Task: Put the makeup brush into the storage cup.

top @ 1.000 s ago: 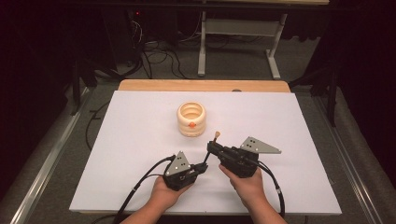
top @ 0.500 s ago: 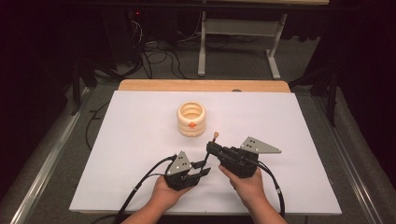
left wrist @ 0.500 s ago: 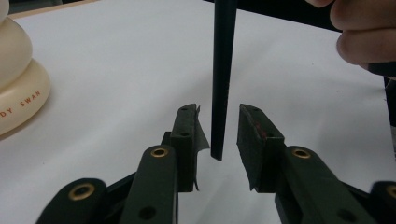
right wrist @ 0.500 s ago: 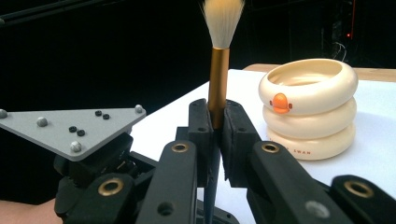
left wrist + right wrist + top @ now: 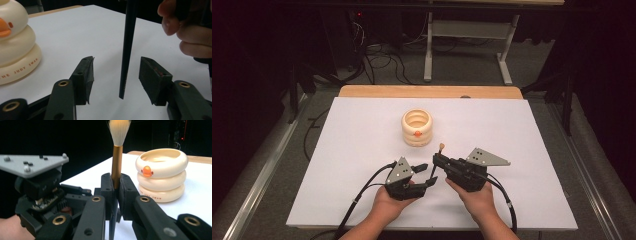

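On the white table (image 5: 337, 165), going from left to right: the left gripper (image 5: 426, 176) sits low near the front edge, w/ its jaws apart; they have just been opening. The thin dark handle of the brush (image 5: 127, 47) stands between its pads (image 5: 85, 75) but touches neither of them, so nothing is held there. Next is the brush itself, upright, bristles on top, in the middle front of the table. The right gripper (image 5: 114, 192) is clamped on it at the gold collar and the top of the handle, approx. just under the bristles. Behind, more toward the middle of the table and apart from both grippers, stands the cream ring-shaped pot (image 5: 417, 127) w/ a small duck face, its mouth open upward. I judge the brush is very light and stiff, but smooth and thin, so it can turn or slip in the pads. Better to hold the handle or the collar, never the soft hair, which bends easily.
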Tool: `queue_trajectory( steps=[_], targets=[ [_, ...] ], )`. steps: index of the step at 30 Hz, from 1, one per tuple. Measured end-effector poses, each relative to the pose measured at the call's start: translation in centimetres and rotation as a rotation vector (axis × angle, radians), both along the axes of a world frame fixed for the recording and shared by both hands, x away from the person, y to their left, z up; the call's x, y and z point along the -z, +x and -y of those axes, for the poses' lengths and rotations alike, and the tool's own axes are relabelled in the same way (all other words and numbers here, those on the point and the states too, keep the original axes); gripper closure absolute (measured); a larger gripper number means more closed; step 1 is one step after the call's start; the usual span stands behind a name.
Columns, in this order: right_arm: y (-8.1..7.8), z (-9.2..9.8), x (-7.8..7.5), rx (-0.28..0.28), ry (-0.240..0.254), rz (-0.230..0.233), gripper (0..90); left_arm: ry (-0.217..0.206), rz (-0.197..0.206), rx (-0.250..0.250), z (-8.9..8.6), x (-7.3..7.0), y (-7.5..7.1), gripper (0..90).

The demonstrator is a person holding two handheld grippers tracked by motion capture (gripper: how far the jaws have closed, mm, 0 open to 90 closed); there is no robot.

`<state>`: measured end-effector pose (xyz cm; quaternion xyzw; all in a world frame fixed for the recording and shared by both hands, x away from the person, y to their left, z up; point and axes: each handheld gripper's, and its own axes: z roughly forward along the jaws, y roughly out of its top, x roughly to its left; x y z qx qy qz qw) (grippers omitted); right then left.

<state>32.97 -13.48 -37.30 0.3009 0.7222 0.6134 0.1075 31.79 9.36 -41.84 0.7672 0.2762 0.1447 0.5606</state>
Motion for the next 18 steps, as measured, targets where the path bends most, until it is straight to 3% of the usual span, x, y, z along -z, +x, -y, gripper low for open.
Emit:
queue_trajectory(
  steps=[5, 9, 18],
  targets=[
    [-0.1, -0.3, 0.3, 0.001, -0.039, 0.008, 85.9, -0.005, 0.019, -0.003, -0.3, -0.4, -0.1, 46.2],
    [-0.1, -0.6, 0.6, -0.008, -0.05, 0.002, 85.9, -0.018, 0.017, -0.015, -0.4, -0.5, -0.1, 52.6],
    [-0.3, -1.2, 1.0, -0.027, -0.063, 0.0, 85.8, -0.048, 0.013, 0.019, -0.7, -0.8, -0.2, 63.5]
  ],
)
